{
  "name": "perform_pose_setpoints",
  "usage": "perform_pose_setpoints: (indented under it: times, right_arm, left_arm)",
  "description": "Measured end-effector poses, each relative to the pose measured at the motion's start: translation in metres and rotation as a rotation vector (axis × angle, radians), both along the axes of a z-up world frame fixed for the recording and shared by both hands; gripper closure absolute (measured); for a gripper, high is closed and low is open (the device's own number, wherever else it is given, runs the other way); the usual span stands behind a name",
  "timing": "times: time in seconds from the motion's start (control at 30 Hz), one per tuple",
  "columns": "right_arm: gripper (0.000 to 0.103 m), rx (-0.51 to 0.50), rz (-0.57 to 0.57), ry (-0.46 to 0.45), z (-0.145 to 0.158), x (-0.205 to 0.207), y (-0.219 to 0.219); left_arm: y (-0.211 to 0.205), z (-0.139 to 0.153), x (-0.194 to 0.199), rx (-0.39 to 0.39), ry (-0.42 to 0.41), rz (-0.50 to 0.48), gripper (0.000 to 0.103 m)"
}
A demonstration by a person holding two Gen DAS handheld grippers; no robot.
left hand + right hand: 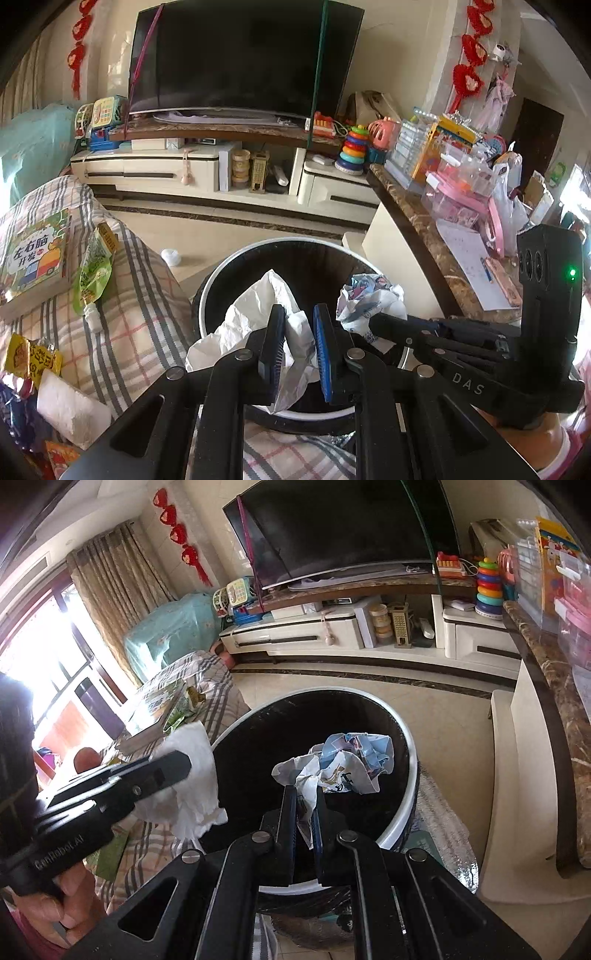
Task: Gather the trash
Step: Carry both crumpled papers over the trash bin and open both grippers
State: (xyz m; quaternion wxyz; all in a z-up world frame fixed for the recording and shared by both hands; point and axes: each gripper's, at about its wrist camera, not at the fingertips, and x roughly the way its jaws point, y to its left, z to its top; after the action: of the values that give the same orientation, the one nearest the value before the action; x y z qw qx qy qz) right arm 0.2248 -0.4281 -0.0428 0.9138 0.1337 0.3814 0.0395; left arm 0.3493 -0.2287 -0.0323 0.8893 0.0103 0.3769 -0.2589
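White paper and printed paper, both held over the bin.

The left gripper (pixel 299 341) is squeezed on a crumpled white paper tissue (pixel 255 314), and the right gripper (pixel 304 812) is pressed tight on a scrunched blue and white printed paper wrapper (pixel 351 762). Both pieces of trash hang just above the open mouth of the round black bin with a white rim (pixel 404 738). The bin stands on the floor, just beside the sofa with a grey and pink checked cover (pixel 140 295). On that sofa lie a green children's book (pixel 37 254) and a green snack pouch (pixel 92 273). A hand (pixel 70 897) holds the left gripper.
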Motion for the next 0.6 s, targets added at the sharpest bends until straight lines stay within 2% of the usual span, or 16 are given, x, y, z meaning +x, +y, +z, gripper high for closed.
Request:
perform_pose_setpoints:
  times: [0.07, 0.1, 0.13, 0.2, 0.3, 0.43, 0.5, 0.57, 0.6]
  right_arm:
    - [0.091, 0.005, 0.002, 0.002, 0.0, 0.001, 0.0]
    - [0.091, 0.004, 0.004, 0.005, 0.0, 0.002, 0.001]
    - [0.09, 0.004, 0.007, 0.01, -0.002, 0.003, 0.001]
    - [0.088, 0.005, 0.013, 0.023, -0.004, 0.005, 0.001]
    - [0.07, -0.002, 0.014, 0.027, -0.005, 0.005, 0.001]
    - [0.065, 0.006, 0.007, 0.019, -0.003, 0.001, 0.003]
    - [0.052, 0.007, 0.005, 0.012, -0.002, -0.002, 0.005]
    - [0.047, 0.01, 0.009, 0.004, 0.0, -0.007, 0.01]
    - [0.04, 0.01, 0.01, 0.0, 0.0, -0.009, 0.012]
  left_arm:
    - [0.002, -0.005, -0.002, 0.014, 0.012, 0.012, 0.066]
    - [0.004, -0.006, -0.004, 0.015, 0.012, 0.018, 0.051]
    - [0.007, -0.007, -0.006, 0.019, 0.007, 0.03, 0.045]
    - [0.01, -0.007, -0.012, 0.027, 0.01, 0.046, 0.044]
    - [0.017, -0.008, -0.02, 0.024, 0.025, 0.068, 0.042]
    - [0.034, -0.006, -0.036, 0.025, 0.032, 0.106, 0.037]
    - [0.043, -0.006, -0.047, 0.025, 0.03, 0.126, 0.036]
    - [0.054, -0.006, -0.06, 0.02, 0.035, 0.149, 0.036]
    - [0.061, -0.006, -0.068, 0.015, 0.038, 0.162, 0.036]
